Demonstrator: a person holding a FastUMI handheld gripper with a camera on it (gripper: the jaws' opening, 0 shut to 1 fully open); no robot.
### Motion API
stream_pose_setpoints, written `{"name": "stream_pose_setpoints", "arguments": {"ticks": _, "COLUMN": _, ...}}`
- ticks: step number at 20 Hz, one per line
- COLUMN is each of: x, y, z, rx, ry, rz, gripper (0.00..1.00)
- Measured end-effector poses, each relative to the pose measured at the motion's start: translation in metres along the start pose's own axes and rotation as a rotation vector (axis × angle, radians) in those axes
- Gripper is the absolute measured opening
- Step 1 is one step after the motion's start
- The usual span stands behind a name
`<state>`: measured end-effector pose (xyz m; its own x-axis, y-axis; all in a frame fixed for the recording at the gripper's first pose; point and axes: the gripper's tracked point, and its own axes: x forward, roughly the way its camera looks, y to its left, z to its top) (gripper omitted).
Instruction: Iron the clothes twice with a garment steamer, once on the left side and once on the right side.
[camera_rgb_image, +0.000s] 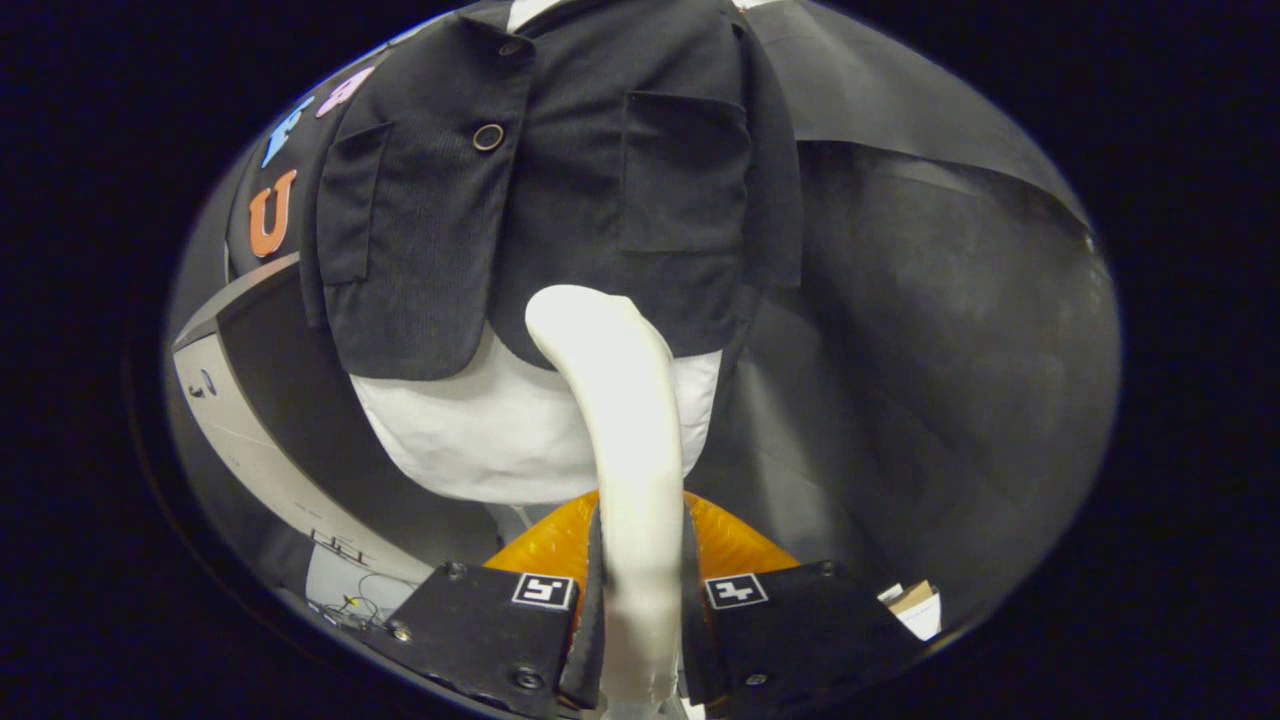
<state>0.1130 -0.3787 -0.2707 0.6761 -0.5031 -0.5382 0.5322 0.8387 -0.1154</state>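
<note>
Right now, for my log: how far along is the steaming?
Done: the claw is shut on the steamer. In hand: its head points at the lower middle of the dark jacket. Left: nothing shows either side pass finished, so assume both remain.

Recording booth, black cloth wall (950, 300), dressed mannequin (520, 430)

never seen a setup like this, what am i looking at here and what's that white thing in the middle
This is a fisheye camera riding on a handheld two-finger gripper, looking forward along its fingers. No robot arm: a person carries it. The fingers are shut on the white steamer, whose curved handle rises between them toward the clothes. Just beyond hangs a dark jacket with pockets and a button, worn over a white dress form. Something orange sits just behind the fingers; I cannot tell what. Black cloth walls the booth.
</note>
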Motion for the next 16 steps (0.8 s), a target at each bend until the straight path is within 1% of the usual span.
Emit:
{"name": "stream_pose_setpoints", "arguments": {"ticks": 2, "x": -0.007, "y": -0.001, "z": -0.004, "rx": -0.002, "ry": 0.006, "rz": -0.007, "gripper": 0.35}}
{"name": "stream_pose_setpoints", "arguments": {"ticks": 5, "x": -0.031, "y": 0.008, "z": -0.007, "rx": 0.023, "ry": -0.019, "rz": -0.031, "gripper": 0.35}}
{"name": "stream_pose_setpoints", "arguments": {"ticks": 8, "x": -0.066, "y": 0.028, "z": -0.007, "rx": 0.050, "ry": -0.053, "rz": -0.046, "gripper": 0.35}}
{"name": "stream_pose_setpoints", "arguments": {"ticks": 11, "x": -0.104, "y": 0.052, "z": -0.012, "rx": 0.042, "ry": -0.084, "rz": -0.059, "gripper": 0.35}}
{"name": "stream_pose_setpoints", "arguments": {"ticks": 16, "x": -0.171, "y": 0.100, "z": -0.020, "rx": 0.009, "ry": -0.143, "rz": -0.055, "gripper": 0.34}}
